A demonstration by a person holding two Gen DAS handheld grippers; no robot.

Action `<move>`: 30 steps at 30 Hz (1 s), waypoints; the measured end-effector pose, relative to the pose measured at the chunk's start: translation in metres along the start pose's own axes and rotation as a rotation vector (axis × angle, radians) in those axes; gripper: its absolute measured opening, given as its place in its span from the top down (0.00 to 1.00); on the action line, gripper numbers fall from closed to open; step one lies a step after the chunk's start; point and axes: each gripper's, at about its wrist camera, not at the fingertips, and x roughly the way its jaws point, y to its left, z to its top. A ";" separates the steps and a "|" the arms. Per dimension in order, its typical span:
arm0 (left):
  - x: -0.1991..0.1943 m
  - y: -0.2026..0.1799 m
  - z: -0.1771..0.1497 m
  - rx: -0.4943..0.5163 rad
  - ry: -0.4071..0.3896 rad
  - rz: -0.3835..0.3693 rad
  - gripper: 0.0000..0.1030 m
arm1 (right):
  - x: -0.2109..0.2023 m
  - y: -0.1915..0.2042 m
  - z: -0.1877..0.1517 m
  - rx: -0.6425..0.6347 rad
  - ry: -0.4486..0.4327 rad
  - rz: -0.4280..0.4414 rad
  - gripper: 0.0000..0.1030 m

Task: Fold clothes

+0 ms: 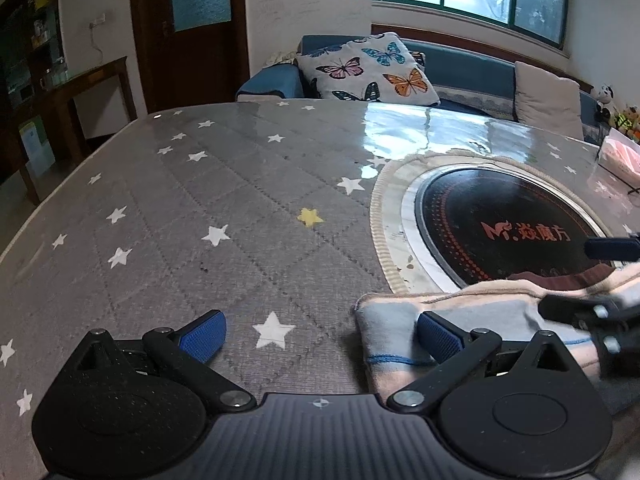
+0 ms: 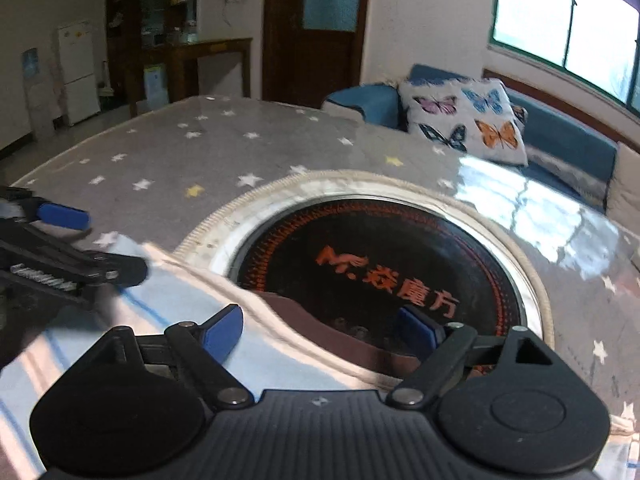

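A folded garment (image 1: 472, 320), pale blue and pink with thin blue stripes, lies on the star-patterned table (image 1: 180, 220) at its near edge, partly over the round black hotplate (image 1: 504, 228). My left gripper (image 1: 322, 334) is open; its right finger rests over the garment's left edge, its left finger over bare cloth. My right gripper (image 2: 320, 330) is open above the garment (image 2: 168, 304), near its dark red collar band (image 2: 332, 340). The left gripper also shows in the right wrist view (image 2: 80, 240), and the right gripper in the left wrist view (image 1: 600, 280).
A round black hotplate with orange lettering (image 2: 384, 276) sits in the table, ringed by a beige trim. A blue sofa (image 1: 460, 68) with a butterfly cushion (image 1: 368, 68) stands behind. A pink packet (image 1: 620, 156) lies at the table's far right.
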 end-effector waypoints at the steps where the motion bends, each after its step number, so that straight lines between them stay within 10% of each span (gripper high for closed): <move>1: -0.001 0.001 0.000 -0.003 0.000 0.002 0.00 | -0.003 0.003 0.000 -0.010 -0.003 0.007 0.16; 30: -0.041 0.034 -0.016 -0.104 -0.010 0.034 0.00 | -0.054 0.162 -0.049 -0.470 -0.162 0.102 0.08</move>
